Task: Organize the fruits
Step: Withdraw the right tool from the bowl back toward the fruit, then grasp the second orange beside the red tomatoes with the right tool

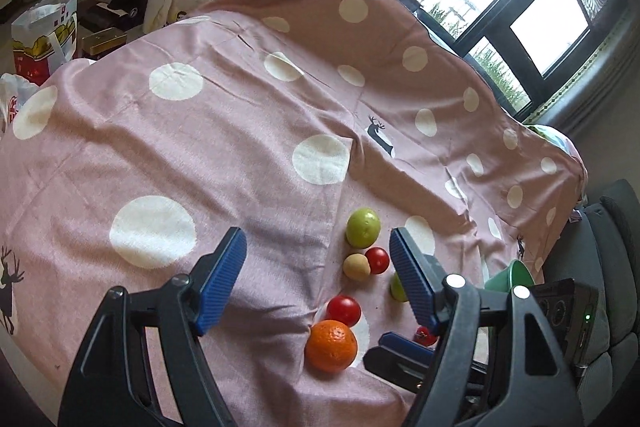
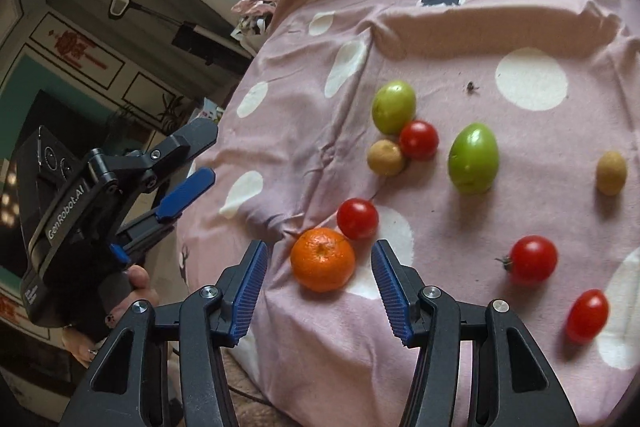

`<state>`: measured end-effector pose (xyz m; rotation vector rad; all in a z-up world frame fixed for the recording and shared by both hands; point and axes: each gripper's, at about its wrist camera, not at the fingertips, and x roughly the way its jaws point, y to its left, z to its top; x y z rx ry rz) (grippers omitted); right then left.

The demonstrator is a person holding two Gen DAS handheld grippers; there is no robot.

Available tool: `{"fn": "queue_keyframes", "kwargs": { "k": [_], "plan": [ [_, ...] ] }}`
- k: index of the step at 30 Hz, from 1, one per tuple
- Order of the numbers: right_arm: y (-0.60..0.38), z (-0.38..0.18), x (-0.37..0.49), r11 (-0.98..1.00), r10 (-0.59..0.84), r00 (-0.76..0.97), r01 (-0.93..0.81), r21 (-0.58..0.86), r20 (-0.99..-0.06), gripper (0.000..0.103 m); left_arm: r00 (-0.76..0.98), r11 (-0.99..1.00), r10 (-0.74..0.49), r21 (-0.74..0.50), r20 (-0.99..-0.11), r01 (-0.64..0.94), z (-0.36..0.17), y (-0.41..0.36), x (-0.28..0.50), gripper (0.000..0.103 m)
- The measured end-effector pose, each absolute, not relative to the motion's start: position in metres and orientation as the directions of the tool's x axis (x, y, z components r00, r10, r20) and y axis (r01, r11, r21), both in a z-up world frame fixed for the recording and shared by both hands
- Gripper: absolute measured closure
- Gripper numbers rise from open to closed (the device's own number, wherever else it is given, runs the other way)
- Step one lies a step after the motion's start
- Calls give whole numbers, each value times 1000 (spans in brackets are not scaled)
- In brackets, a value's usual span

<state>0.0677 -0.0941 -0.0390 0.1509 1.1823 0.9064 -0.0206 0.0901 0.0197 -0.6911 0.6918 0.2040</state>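
Right wrist view looks down on a pink cloth (image 2: pixel 460 267) with white dots, and the orange (image 2: pixel 322 259) serves as the landmark: it lies on the cloth just ahead of the right gripper (image 2: pixel 320 291), whose blue pads stand apart with nothing pressed between them; the orange sits beyond the fingertips, its stem dimple facing up.

Only one container shows, a green bowl (image 1: pixel 510 277) in the left wrist view, to the right of the orange and partly hidden behind the left gripper's finger; what it holds cannot be seen.

Counted in the right wrist view: one orange, four red tomatoes, two green fruits, two small tan fruits. One red tomato (image 2: pixel 357 218) touches the orange on its far right. Farther beyond it a cluster sits together: a round green fruit (image 2: pixel 394 106), a red tomato (image 2: pixel 419 139) and a tan fruit (image 2: pixel 385 157), all touching. Right of that cluster lies an egg-shaped green fruit (image 2: pixel 473 159), long axis running away from the camera, narrower end far. Well right of the orange lie the second tan fruit (image 2: pixel 611 167), also elongated near-to-far, a stemmed red tomato (image 2: pixel 533 259) with its stem pointing toward the orange, and an oval red tomato (image 2: pixel 587 315) tilted up to the right.

Left gripper (image 1: pixel 318 255) (image 2: pixel 200 155) hangs left of the orange, held by a hand (image 2: pixel 136 287), its jaws wide and empty.
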Motion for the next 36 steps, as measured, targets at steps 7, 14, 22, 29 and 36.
{"fn": "queue_keyframes", "kwargs": {
  "k": [7,14,22,29,36],
  "plan": [
    [-80,-59,69,662,663,53,-509,551,-747,54,747,767,-57,-508,-663,-392,16,89,-17,29],
    [-73,-73,67,670,650,44,-505,544,-759,58,732,780,-62,-491,-679,-389,13,82,-13,29],
    [-108,-41,73,786,536,233,-489,378,-812,58,702,810,-52,-442,-710,-387,10,69,-8,30],
    [-126,-48,86,857,394,281,-457,240,-875,58,661,863,-26,-350,-750,-364,4,44,2,30],
    [-133,-49,90,856,412,263,-439,272,-872,58,642,878,-24,-323,-767,-353,0,37,4,32]
  ]
}}
